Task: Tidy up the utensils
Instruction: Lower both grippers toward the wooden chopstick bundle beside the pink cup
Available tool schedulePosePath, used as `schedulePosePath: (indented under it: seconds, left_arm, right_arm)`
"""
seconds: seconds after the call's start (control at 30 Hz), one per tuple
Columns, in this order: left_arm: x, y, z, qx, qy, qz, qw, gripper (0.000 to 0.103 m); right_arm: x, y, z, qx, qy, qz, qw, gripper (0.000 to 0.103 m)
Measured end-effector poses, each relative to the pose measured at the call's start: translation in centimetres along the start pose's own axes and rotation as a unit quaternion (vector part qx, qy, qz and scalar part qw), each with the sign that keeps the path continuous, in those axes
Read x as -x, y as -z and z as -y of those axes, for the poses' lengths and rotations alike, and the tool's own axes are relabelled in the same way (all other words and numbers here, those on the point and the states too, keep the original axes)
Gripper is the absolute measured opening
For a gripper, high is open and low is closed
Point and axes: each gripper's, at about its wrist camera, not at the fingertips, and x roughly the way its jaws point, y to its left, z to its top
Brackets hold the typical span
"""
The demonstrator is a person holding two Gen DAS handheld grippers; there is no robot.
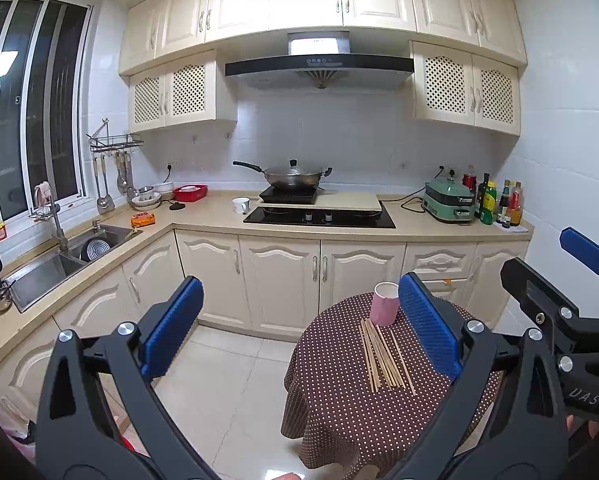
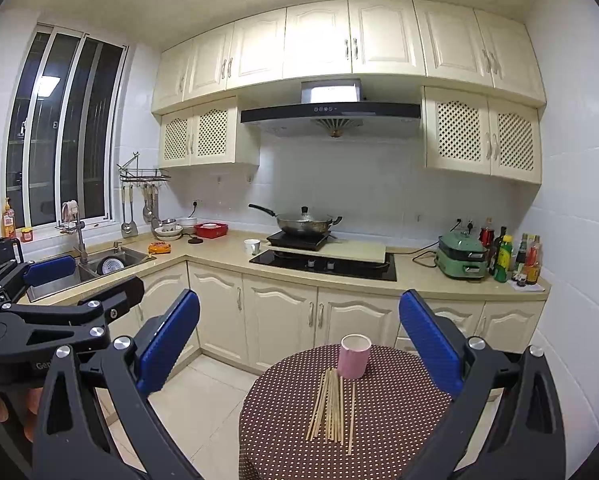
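Wooden chopsticks [image 2: 333,408] lengthwise toward pink cup [image 2: 354,356]

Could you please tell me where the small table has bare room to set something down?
The table is bare right of the chopsticks and along its near edge. The middle is crowded: the cup stands just behind the chopsticks.

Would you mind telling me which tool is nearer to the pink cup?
Right. The right tool faces the pink cup squarely; the left tool is offset to its left.
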Motion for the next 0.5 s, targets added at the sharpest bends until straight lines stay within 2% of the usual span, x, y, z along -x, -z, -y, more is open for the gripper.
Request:
schedulePosePath:
  seconds: [0.3, 0.5]
  left_arm:
    - [-5.8, 0.8, 1.7, -0.015, 0.011, -0.04, 0.999, 0.096]
    - [-11.5, 1.3, 3.6, -0.023, 0.01, -0.075, 0.9969, 0.096]
  right_arm:
    - [-4.6, 1.9, 2.6, -0.03, 0.011, -0.04, 0.999, 0.096]
    - [-10.6, 3.5, 6.1, -0.059, -0.002, -0.092, 0.994, 0.096]
